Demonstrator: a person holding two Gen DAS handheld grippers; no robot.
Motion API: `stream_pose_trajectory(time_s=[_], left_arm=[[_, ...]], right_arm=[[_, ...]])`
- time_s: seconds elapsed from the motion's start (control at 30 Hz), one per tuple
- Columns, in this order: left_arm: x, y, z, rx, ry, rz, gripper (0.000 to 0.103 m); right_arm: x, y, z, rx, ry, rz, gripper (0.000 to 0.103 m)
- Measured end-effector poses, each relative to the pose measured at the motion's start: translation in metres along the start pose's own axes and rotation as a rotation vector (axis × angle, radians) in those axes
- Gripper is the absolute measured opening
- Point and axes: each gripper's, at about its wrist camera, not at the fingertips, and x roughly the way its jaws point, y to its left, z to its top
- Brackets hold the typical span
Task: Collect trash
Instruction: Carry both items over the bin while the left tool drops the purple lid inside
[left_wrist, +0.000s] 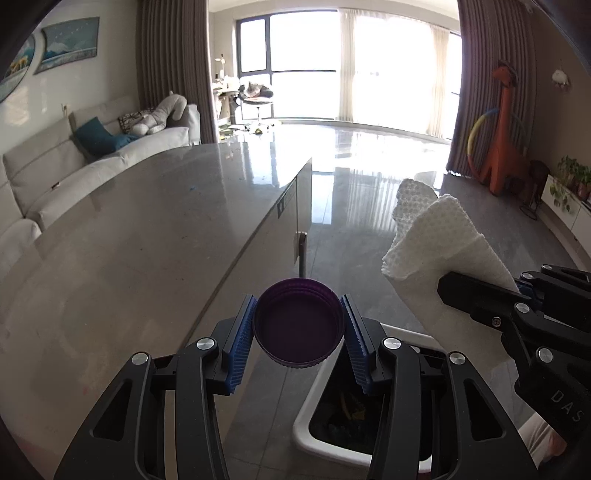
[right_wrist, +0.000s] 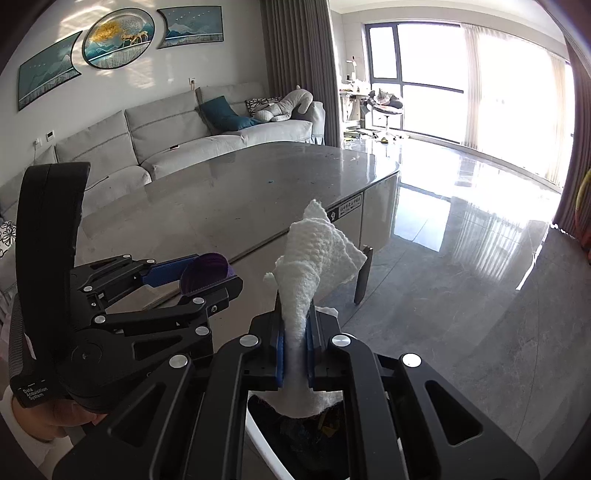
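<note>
My left gripper (left_wrist: 300, 330) is shut on a purple plastic lid (left_wrist: 299, 326), its blue pads pressing both sides of the rim, hollow side facing the camera. My right gripper (right_wrist: 295, 343) is shut on a crumpled white paper towel (right_wrist: 317, 254) that stands up out of the blue pads. Both grippers hang side by side over a white-rimmed trash bin (left_wrist: 306, 432) on the floor, with dark contents inside. In the right wrist view the left gripper (right_wrist: 207, 273) with the lid (right_wrist: 205, 271) sits to the left; in the left wrist view the towel (left_wrist: 439, 240) and right gripper (left_wrist: 517, 295) are at the right.
A long grey stone-topped table (left_wrist: 140, 229) lies left of the bin, its edge and a dark leg (right_wrist: 364, 273) close by. Glossy tiled floor (right_wrist: 480, 277) spreads to the right. A grey sofa (right_wrist: 192, 133) stands behind the table. An orange giraffe toy (left_wrist: 504, 136) stands far right.
</note>
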Motion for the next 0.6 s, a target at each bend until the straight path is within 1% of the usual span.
stream_pose_trajectory(time_s=[0.07, 0.23, 0.37, 0.5, 0.6], left_arm=[[0.009, -0.006, -0.003, 0.008, 0.026, -0.015, 0.046], [0.026, -0.02, -0.009, 0.037, 0.06, -0.061, 0.046], [0.036, -0.032, -0.012, 0.063, 0.072, -0.089, 0.046], [0.052, -0.035, -0.015, 0.046, 0.108, -0.12, 0.046], [0.062, -0.04, -0.017, 0.053, 0.13, -0.129, 0.046]], right_arm=[[0.002, -0.005, -0.01, 0.012, 0.007, -0.014, 0.01], [0.012, -0.017, -0.032, 0.032, 0.04, -0.044, 0.01], [0.021, -0.023, -0.038, 0.057, 0.061, -0.061, 0.011], [0.026, -0.034, -0.047, 0.078, 0.079, -0.09, 0.011], [0.033, -0.037, -0.049, 0.08, 0.104, -0.121, 0.011]])
